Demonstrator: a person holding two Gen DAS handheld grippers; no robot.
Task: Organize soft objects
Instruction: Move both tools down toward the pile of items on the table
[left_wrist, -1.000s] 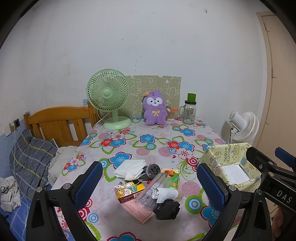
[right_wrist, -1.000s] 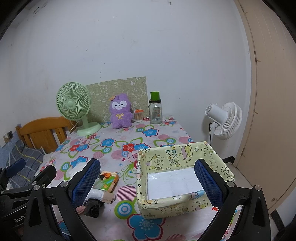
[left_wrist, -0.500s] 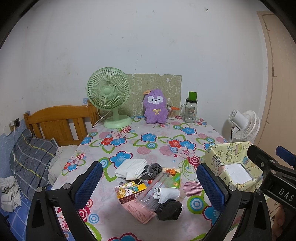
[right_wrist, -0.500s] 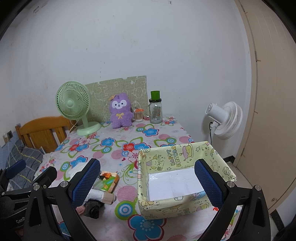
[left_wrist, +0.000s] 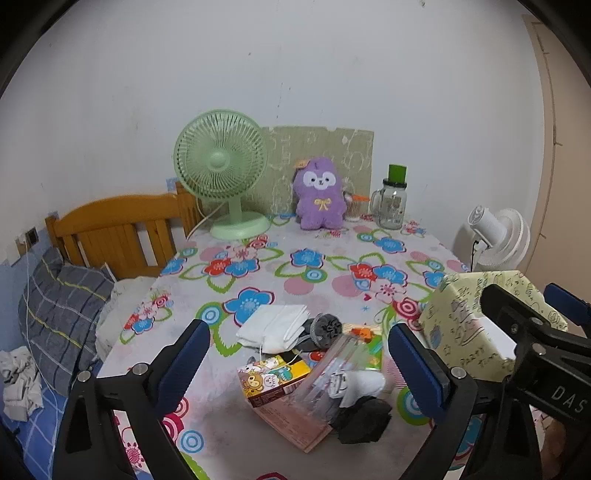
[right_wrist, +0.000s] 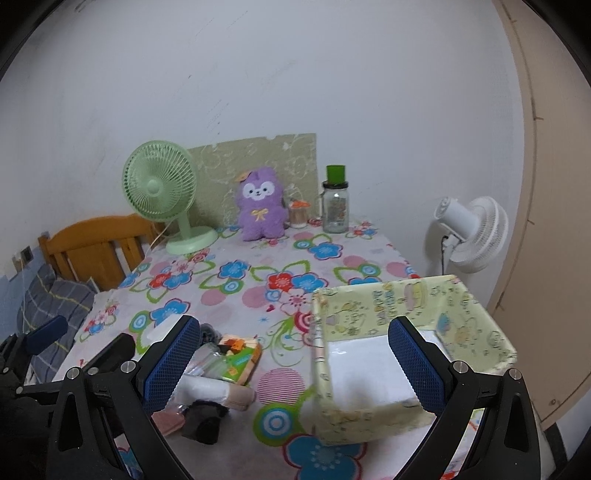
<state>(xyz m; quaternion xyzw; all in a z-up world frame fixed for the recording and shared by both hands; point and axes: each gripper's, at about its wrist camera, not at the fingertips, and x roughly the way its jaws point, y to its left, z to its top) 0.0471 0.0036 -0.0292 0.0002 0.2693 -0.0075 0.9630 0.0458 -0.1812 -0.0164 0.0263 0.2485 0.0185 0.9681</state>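
A heap of small items lies near the table's front edge: a folded white cloth (left_wrist: 273, 325), a grey rolled sock (left_wrist: 325, 326), a white rolled sock (left_wrist: 356, 382) and a black sock (left_wrist: 364, 419), mixed with a cartoon-printed box (left_wrist: 271, 374) and a clear plastic packet (left_wrist: 325, 373). My left gripper (left_wrist: 301, 367) hangs open just in front of the heap, holding nothing. A yellow patterned box (right_wrist: 402, 354) stands open-topped at the right. My right gripper (right_wrist: 295, 365) is open over its left wall. The black sock (right_wrist: 205, 422) also shows low in the right wrist view.
At the table's far side stand a green desk fan (left_wrist: 221, 177), a purple plush toy (left_wrist: 319, 199) and a glass jar with a green lid (left_wrist: 393, 201). A white floor fan (right_wrist: 469, 232) stands beyond the right edge. A wooden bed frame (left_wrist: 118, 229) with bedding lies left.
Both grippers have shifted left and slightly forward. The yellow box has slid right in both views. Both jaws stay open, and the heap has not moved.
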